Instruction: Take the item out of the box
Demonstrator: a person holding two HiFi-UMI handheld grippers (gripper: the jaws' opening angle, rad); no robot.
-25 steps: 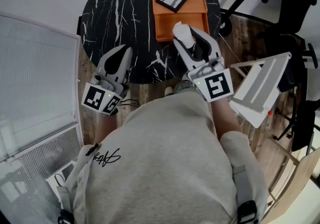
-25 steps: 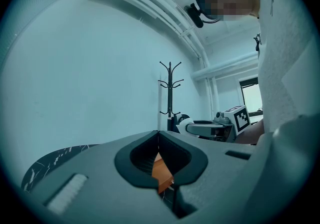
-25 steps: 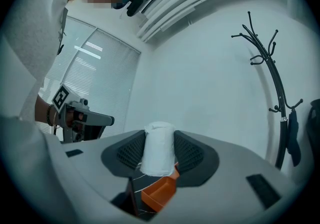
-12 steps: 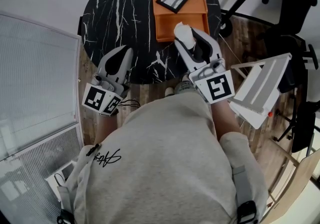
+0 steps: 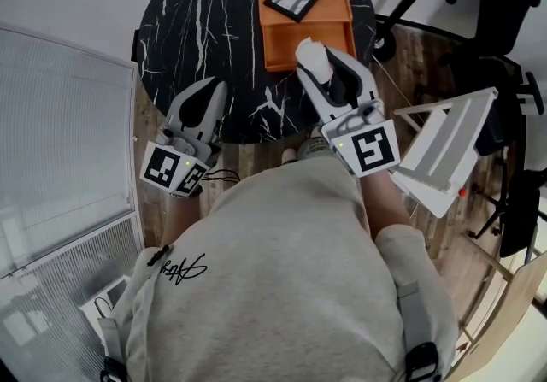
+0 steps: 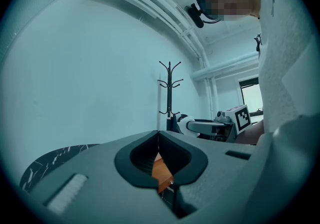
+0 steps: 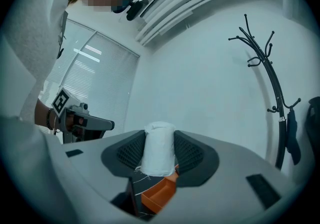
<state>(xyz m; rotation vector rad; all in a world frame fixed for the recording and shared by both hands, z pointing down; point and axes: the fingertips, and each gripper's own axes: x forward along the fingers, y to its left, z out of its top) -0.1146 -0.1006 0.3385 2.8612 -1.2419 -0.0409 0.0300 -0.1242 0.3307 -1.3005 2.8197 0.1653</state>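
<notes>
**White roll (image 7: 159, 149) being pinched by the right gripper (image 7: 159, 158)**
The roll is being clamped between the right jaws, above the 6 o'clock rim of the orange box (image 5: 291, 43). The box is being supported in the 2 o'clock sector of the round black table (image 5: 205, 21). The left gripper (image 6: 159, 138) is being held with its jaws pressed together on nothing, at the table's 7 o'clock edge.

Our left gripper (image 5: 208, 91) points forward, jaws pressed together and empty; our right gripper (image 5: 317, 65), angled inward, has its jaws clamped on a white roll (image 5: 309, 53).
</notes>
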